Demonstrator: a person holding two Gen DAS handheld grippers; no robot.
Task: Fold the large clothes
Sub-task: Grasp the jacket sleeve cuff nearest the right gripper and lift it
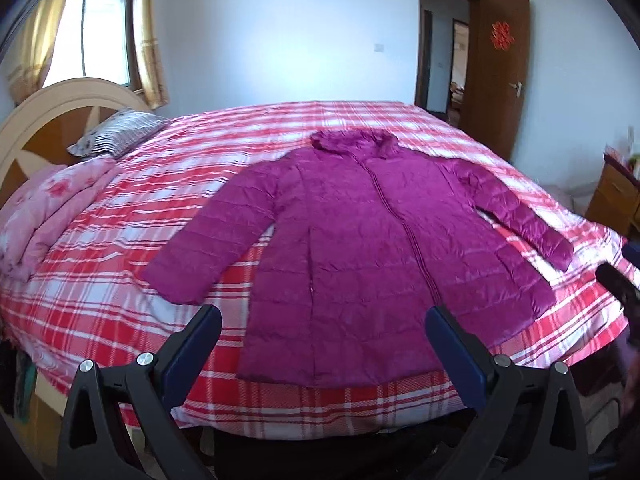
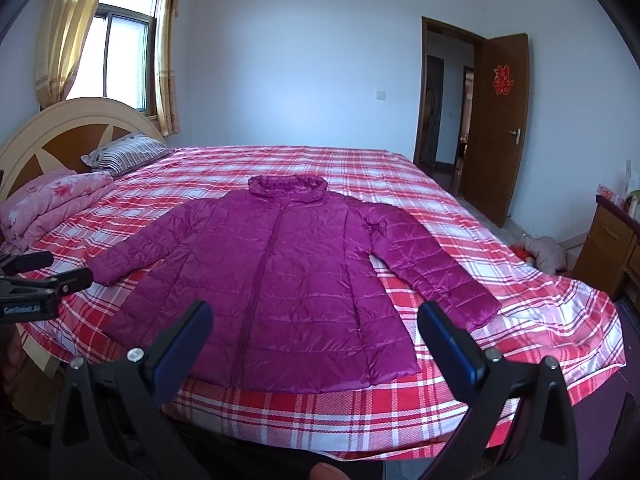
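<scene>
A magenta quilted puffer coat (image 1: 360,248) lies flat, front up and zipped, on the red and white plaid bed (image 1: 120,240). Its collar points to the far side, its hem to the near edge, and both sleeves are spread outward. It also shows in the right wrist view (image 2: 280,280) on the bed (image 2: 520,300). My left gripper (image 1: 324,316) is open and empty above the hem near the bed's front edge. My right gripper (image 2: 316,312) is open and empty above the hem. The left gripper also shows at the left edge of the right wrist view (image 2: 52,272).
A folded pink quilt (image 1: 52,208) and a striped pillow (image 1: 120,132) lie at the headboard on the left. A wooden cabinet (image 2: 612,240) stands at the right, with clothes on the floor (image 2: 544,256) beside it. An open brown door (image 2: 500,128) is at the back right.
</scene>
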